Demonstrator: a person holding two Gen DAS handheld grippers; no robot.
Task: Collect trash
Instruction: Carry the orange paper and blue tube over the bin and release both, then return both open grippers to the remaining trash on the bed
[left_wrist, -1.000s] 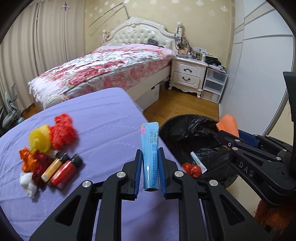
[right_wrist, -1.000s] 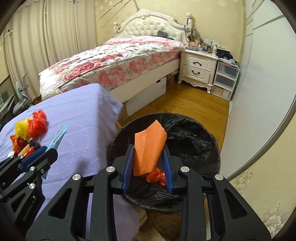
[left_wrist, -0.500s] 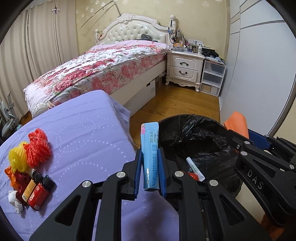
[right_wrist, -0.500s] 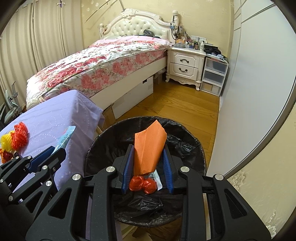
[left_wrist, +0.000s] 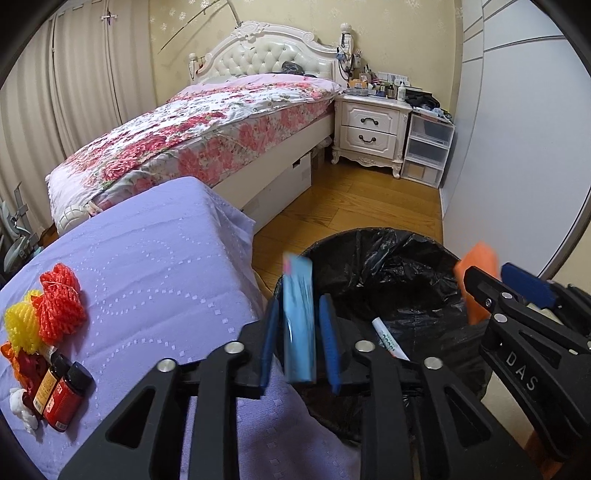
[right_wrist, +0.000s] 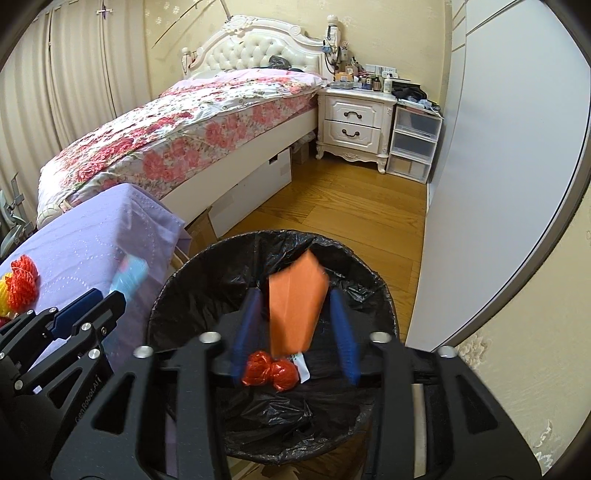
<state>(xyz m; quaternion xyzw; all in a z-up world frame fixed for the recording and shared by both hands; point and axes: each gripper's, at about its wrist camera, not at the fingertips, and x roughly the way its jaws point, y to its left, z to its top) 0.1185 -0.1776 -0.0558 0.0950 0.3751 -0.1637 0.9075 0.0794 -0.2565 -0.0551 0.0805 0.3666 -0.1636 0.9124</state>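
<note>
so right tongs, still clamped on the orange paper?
Open. Right tongs have just been opening; gaps show beside the blurred orange paper over the black-lined bin.

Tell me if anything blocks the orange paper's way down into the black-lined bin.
Nothing visible does. The right gripper has just been opening, its pads clear of the orange paper, which hangs over the open bin. Below lie only red netting and a white tube.
</note>
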